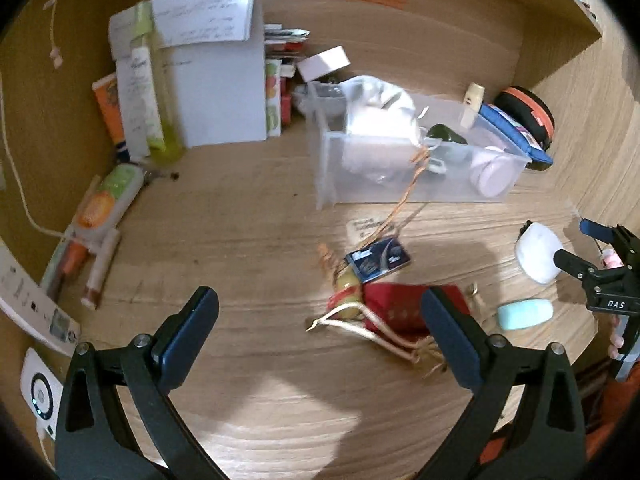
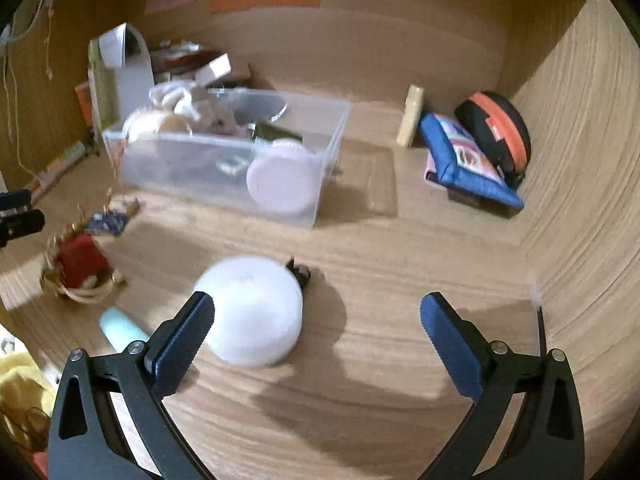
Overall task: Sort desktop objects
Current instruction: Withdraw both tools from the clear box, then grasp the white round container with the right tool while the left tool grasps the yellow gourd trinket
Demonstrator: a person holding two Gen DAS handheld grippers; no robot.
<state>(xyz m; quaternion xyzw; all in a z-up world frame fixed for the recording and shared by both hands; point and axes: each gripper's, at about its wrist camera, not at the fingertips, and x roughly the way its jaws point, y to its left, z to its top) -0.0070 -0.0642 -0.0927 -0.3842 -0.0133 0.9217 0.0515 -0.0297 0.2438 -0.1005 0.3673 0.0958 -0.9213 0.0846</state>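
My left gripper [image 1: 320,320] is open and empty above the desk; a red pouch with gold cords [image 1: 394,312] lies just inside its right finger, with a small blue card [image 1: 378,260] beyond it. My right gripper [image 2: 316,320] is open and empty; a round white case [image 2: 250,310] sits on the desk just inside its left finger. The right gripper also shows in the left wrist view [image 1: 576,248], beside the white case [image 1: 538,254]. A clear plastic bin [image 2: 224,164] holding soft white items and a pale pink round case [image 2: 280,184] stands further back. A mint green tube [image 1: 524,314] lies near the pouch.
Tubes and bottles [image 1: 108,200] and a white binder with papers [image 1: 216,92] crowd the left back. A blue pouch [image 2: 464,160] and a black-and-orange round case [image 2: 496,132] lean in the right corner against the wooden wall [image 2: 580,160]. A white device [image 1: 40,392] lies near left.
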